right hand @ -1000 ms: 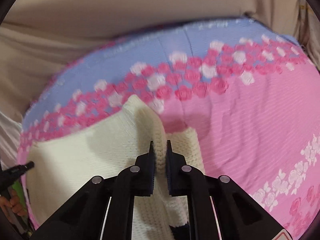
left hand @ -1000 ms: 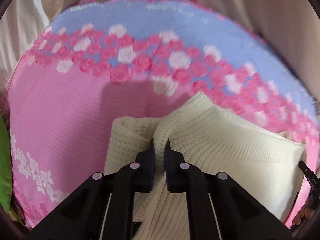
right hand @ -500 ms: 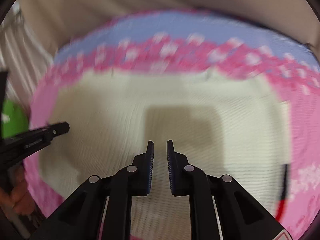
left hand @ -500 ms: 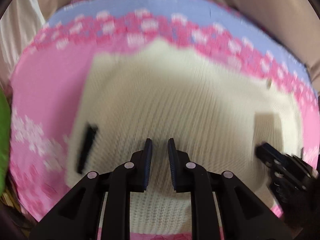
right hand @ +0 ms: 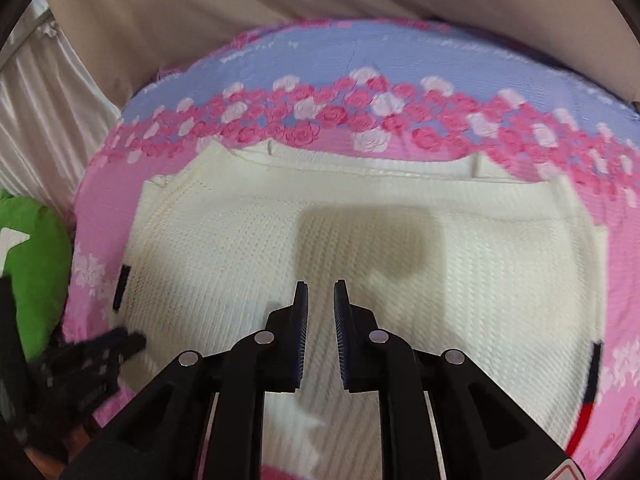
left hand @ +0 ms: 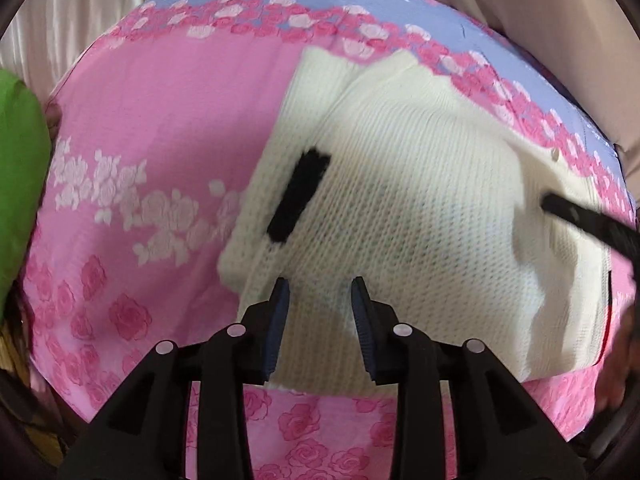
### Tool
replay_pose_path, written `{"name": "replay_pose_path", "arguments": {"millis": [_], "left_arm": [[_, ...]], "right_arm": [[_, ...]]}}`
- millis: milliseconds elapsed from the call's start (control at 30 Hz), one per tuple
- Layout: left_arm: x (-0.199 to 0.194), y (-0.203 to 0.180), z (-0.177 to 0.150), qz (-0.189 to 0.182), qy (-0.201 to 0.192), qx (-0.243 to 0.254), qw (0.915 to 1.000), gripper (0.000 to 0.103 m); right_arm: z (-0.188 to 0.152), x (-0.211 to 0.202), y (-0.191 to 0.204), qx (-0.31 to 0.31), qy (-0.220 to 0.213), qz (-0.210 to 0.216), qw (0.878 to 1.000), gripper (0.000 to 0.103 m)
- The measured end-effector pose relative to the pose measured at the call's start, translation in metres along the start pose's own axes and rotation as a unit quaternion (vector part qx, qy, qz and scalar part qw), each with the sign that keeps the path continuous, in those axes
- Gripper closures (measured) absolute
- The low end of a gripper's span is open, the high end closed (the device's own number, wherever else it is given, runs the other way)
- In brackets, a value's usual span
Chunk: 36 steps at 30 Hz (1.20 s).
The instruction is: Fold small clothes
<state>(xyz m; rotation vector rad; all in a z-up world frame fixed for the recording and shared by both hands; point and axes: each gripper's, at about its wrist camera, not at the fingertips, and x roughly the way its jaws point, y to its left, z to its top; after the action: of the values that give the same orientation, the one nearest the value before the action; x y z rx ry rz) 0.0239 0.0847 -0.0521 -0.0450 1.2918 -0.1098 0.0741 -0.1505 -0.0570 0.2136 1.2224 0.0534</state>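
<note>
In the left wrist view, a green cloth (left hand: 18, 200) fills the 9 o'clock edge. Next comes the pink rose-print sheet (left hand: 160, 120), with a blue band along its far side from 12 to 2 o'clock. The one cream knit garment (left hand: 420, 200) lies on it right of centre, rumpled, its near-left corner turned over; only this view shows that fold, with a black stripe (left hand: 300, 196) lying on top of the knit. The left gripper (left hand: 320, 292) hangs above the garment's near-left part, its jaws opening with a plain gap and nothing pinched between them. At 3 o'clock the tip of the right gripper (left hand: 580, 220) reaches in over the knit.

The right wrist view has the green cloth (right hand: 36, 264) at 9 o'clock, bearing a white patch that I cannot read. At 8 o'clock the left gripper (right hand: 100, 352) shows, blurred. Here the garment (right hand: 400, 240) looks nearly square and flat, with two black stripes at its side edges, at 9 o'clock (right hand: 121, 286) and at 4 o'clock (right hand: 594, 376), the latter with red below it. The right gripper (right hand: 320, 304) is over its middle, jaws a narrow gap apart and empty. A corner of a red-edged label sits at 5 o'clock, unreadable. The sheet (right hand: 400, 60) rims the garment all round.
</note>
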Motion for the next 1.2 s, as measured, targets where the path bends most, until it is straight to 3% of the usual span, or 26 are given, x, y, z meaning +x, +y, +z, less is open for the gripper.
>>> {"name": "replay_pose_path", "arguments": {"millis": [67,133,167,267,367,600,633,667,767,800,867,967,1100,1200], "left_arm": [[0.003,-0.004,-0.002,0.011,-0.006,0.011,0.9999,0.072],[0.0,-0.004,-0.002,0.015,-0.006,0.015,0.9997,0.072],[-0.004,-0.004,0.0,0.011,-0.007,0.013,0.9998,0.072],[-0.022,-0.004,0.017,-0.015,-0.026,-0.002,0.9996,0.072],[-0.02,-0.007,0.039,-0.011,-0.036,-0.002,0.9993,0.071],[0.025,-0.011,0.068,0.044,-0.016,0.031,0.9984,0.07],[0.027,-0.011,0.068,0.047,-0.018,0.031,0.9982,0.069],[0.028,-0.011,0.069,0.048,-0.02,0.033,0.9981,0.069],[0.029,-0.015,0.07,0.059,-0.019,0.044,0.9971,0.069],[0.025,-0.014,0.07,0.054,-0.017,0.039,0.9976,0.069],[0.015,-0.009,0.069,0.038,-0.02,0.023,0.9988,0.069],[-0.005,0.012,0.062,0.0,-0.026,-0.015,0.9995,0.061],[-0.014,0.051,0.039,-0.071,-0.01,-0.079,0.9944,0.05],[-0.003,0.069,0.02,-0.087,0.01,-0.114,0.9895,0.046]], "right_arm": [[0.009,0.024,0.008,-0.02,0.021,-0.022,0.999,0.092],[0.016,0.027,0.014,-0.031,0.01,-0.033,0.999,0.092],[0.02,0.024,0.016,-0.027,0.016,-0.037,0.999,0.092],[0.019,-0.012,0.008,-0.003,-0.027,-0.02,0.999,0.092],[0.003,-0.044,-0.028,0.029,-0.06,-0.054,0.996,0.092],[-0.049,-0.066,-0.16,0.164,-0.033,-0.11,0.98,0.088],[-0.055,-0.06,-0.172,0.165,-0.021,-0.123,0.978,0.091],[-0.064,-0.051,-0.184,0.166,-0.007,-0.136,0.977,0.103],[-0.074,-0.051,-0.197,0.178,-0.019,-0.109,0.978,0.103],[-0.072,-0.06,-0.192,0.182,-0.022,-0.118,0.976,0.103],[-0.068,-0.081,-0.175,0.173,-0.049,-0.121,0.976,0.089],[-0.061,-0.102,-0.13,0.13,-0.072,-0.08,0.986,0.09],[-0.049,-0.081,-0.056,0.067,-0.039,-0.008,0.997,0.09],[-0.042,-0.051,-0.014,0.031,-0.008,0.019,0.999,0.094]]}}
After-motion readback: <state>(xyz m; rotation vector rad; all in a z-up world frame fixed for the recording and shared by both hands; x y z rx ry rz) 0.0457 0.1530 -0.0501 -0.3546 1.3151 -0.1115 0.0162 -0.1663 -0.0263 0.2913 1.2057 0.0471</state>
